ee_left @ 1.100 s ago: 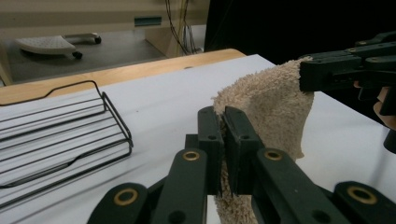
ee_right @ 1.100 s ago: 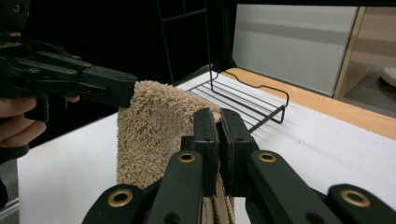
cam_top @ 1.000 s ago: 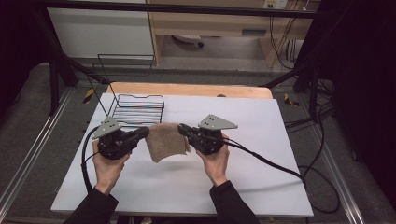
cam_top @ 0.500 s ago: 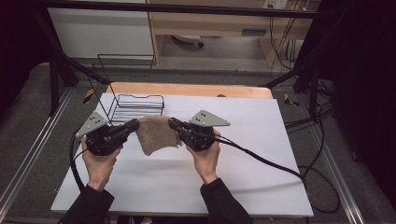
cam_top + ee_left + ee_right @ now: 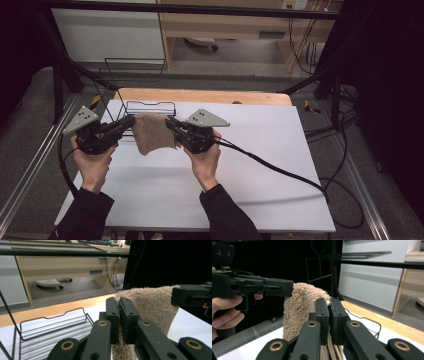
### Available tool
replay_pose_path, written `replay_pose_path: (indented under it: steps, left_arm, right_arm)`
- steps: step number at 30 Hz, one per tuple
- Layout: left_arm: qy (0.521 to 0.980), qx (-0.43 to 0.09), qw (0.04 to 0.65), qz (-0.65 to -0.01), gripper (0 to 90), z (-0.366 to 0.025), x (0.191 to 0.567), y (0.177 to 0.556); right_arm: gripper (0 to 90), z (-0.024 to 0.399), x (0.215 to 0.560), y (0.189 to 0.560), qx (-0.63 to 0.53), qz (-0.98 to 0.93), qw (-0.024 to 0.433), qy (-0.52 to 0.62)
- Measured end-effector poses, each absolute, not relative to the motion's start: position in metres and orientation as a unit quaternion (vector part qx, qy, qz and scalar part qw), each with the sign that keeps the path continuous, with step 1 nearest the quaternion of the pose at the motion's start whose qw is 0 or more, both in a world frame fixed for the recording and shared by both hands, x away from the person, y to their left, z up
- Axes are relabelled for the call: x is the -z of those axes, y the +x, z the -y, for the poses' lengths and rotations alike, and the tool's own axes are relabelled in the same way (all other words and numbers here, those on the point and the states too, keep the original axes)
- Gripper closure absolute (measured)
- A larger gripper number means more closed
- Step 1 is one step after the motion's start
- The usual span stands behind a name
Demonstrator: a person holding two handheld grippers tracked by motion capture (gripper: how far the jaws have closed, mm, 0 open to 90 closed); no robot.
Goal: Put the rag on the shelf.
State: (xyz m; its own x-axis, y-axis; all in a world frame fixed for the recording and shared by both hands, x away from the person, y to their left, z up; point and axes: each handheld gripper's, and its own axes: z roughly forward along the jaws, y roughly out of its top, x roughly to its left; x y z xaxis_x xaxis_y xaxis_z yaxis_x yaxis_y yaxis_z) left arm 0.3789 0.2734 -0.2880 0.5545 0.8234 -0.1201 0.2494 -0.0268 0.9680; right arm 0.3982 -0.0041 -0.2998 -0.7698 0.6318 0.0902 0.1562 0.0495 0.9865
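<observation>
A small tan towel (image 5: 151, 133) hangs in the air above the white table top, stretched between my two grippers. My left gripper (image 5: 131, 120) is shut on its left top corner, and my right gripper (image 5: 168, 121) is shut on its right top corner. In the left gripper view the fluffy towel (image 5: 150, 305) is pinched between the black jaws of the left gripper (image 5: 119, 301), with the other gripper's jaw at its far corner. In the right gripper view the towel (image 5: 299, 307) drapes down from the right gripper (image 5: 329, 302), folded in layers.
A black wire rack (image 5: 145, 107) stands on the table just behind the towel, also seen low at left as a wire rack (image 5: 52, 327). A wooden strip (image 5: 200, 96) edges the far side of the white table top (image 5: 260, 165). Cables trail to the right.
Both hands have lifted the towel off the table and carried it left and away toward the wire rack. The towel now hangs free instead of lying flat.
</observation>
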Motion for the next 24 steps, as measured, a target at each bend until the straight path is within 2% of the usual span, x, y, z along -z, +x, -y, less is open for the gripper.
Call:
replay_pose_path:
  steps: [24]
  left_arm:
    - [0.638,-0.287,0.601,-0.387,85.1,-0.305,0.244,0.393]
  right_arm:
    - [86.5,-0.028,0.254,0.420,-0.654,-0.674,0.225,0.261]
